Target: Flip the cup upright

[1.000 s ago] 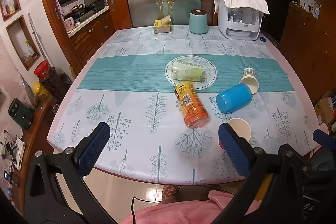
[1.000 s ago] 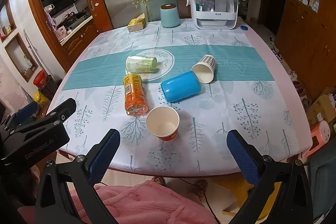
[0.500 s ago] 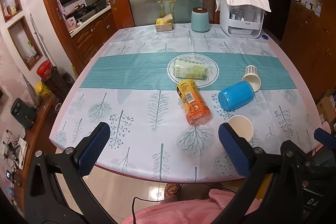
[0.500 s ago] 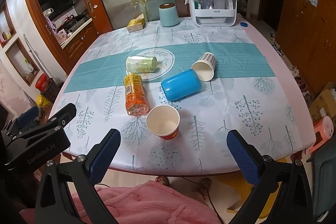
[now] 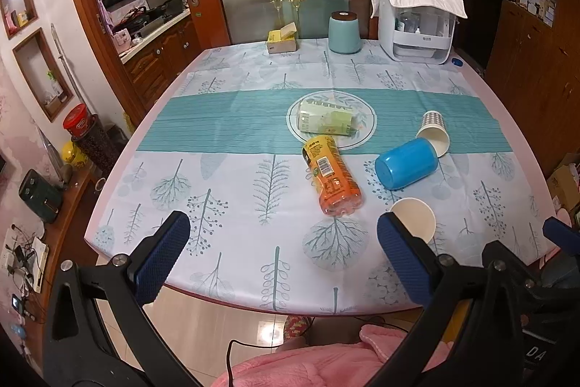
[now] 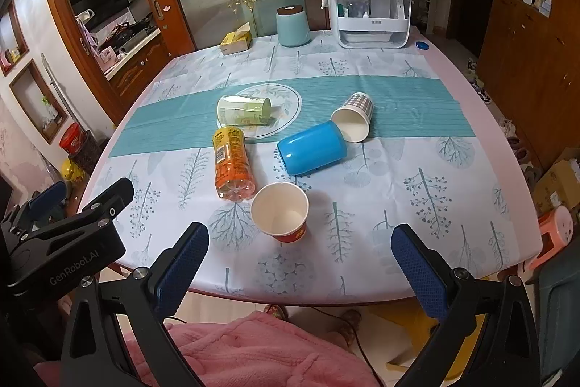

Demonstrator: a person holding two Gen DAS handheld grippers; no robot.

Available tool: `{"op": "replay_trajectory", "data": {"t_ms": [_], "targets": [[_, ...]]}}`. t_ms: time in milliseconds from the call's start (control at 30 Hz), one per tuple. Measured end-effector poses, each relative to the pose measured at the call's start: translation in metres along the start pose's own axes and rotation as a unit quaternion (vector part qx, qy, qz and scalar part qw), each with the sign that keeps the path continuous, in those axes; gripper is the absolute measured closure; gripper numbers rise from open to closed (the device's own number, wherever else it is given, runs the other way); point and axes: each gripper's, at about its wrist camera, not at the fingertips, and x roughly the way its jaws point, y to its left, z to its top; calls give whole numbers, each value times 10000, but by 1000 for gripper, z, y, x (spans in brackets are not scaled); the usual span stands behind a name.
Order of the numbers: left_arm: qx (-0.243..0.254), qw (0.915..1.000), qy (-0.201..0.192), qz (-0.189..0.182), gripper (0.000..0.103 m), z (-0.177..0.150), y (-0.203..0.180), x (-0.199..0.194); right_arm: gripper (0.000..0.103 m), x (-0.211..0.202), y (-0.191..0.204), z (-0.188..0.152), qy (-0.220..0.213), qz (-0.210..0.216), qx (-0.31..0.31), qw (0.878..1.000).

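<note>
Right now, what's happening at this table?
A person holds both grippers open short of the table's near edge, left gripper and right gripper, touching nothing. The blue cup and the checked paper cup lie on their sides; the red paper cup stands upright. Nothing is flipped yet.

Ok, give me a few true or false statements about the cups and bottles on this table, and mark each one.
1. The blue cup lies on its side. True.
2. The red paper cup lies tipped over. False: it stands upright, mouth up.
3. The orange bottle lies flat on the tablecloth. True.
4. The right gripper is shut on a cup. False: its jaws are open and empty, at the near table edge.
5. The checkered paper cup lies with its mouth beside the blue cup. True.
</note>
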Motion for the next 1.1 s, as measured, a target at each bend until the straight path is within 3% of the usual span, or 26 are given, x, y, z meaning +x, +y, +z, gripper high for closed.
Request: {"op": "replay_trajectory", "data": {"t_ms": [1100], "targets": [[121, 9998, 138, -30, 0, 8, -5, 17, 0, 13, -9, 12, 136, 50, -75, 9999]]}}
